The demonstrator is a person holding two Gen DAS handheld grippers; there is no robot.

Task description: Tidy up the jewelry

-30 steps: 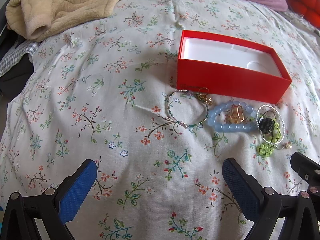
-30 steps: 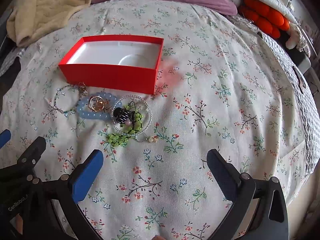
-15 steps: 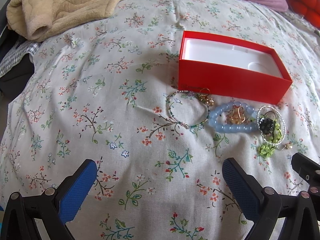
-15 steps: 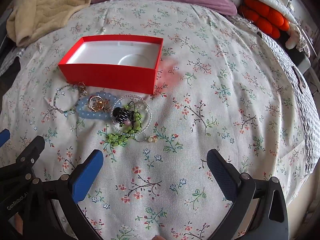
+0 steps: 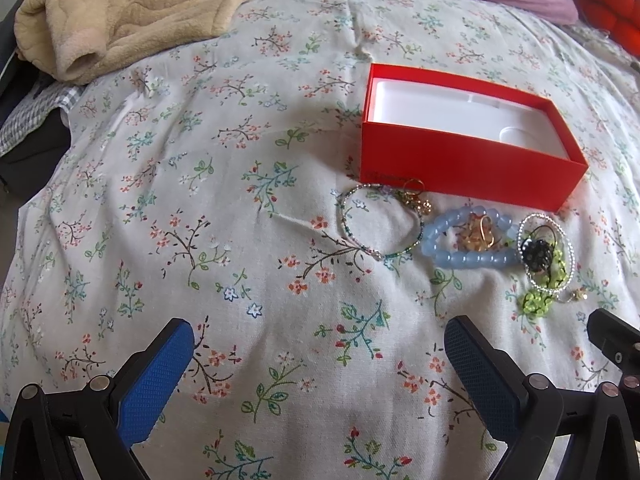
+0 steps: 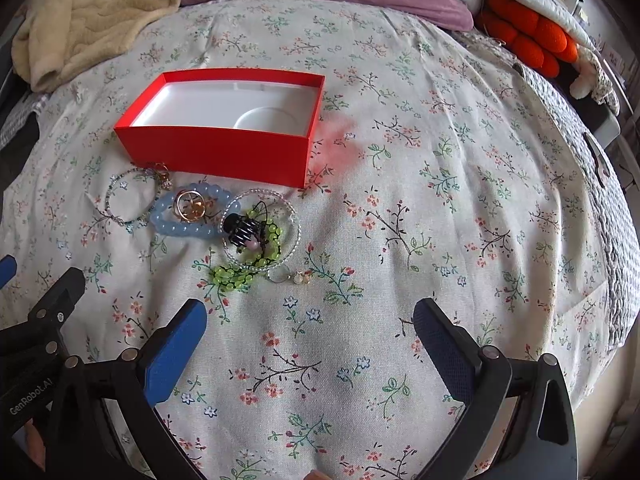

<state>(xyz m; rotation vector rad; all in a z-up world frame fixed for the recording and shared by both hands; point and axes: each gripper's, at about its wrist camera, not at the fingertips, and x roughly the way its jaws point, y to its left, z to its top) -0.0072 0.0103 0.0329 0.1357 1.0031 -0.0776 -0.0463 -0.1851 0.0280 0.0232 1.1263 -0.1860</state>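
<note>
- Red box [image 6: 224,148] on the bed [image 6: 440,200], white interior bare.
- Jewelry [image 6: 224,224] clustered against the box's near wall.
- Bed's right edge well apart.
- Left gripper [image 5: 320,376] and right gripper [image 6: 312,352] both spread, holding nothing.

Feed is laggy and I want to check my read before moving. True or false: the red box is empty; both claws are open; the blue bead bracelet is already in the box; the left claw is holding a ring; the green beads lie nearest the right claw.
1. The red box is empty. True: only its white liner shows.
2. The left claw and right claw are both open. True.
3. The blue bead bracelet is in the box. False: it lies on the floral bedspread in front of the box.
4. The left claw holds a ring. False: it holds nothing.
5. The green beads lie nearest the right claw. True.
</note>
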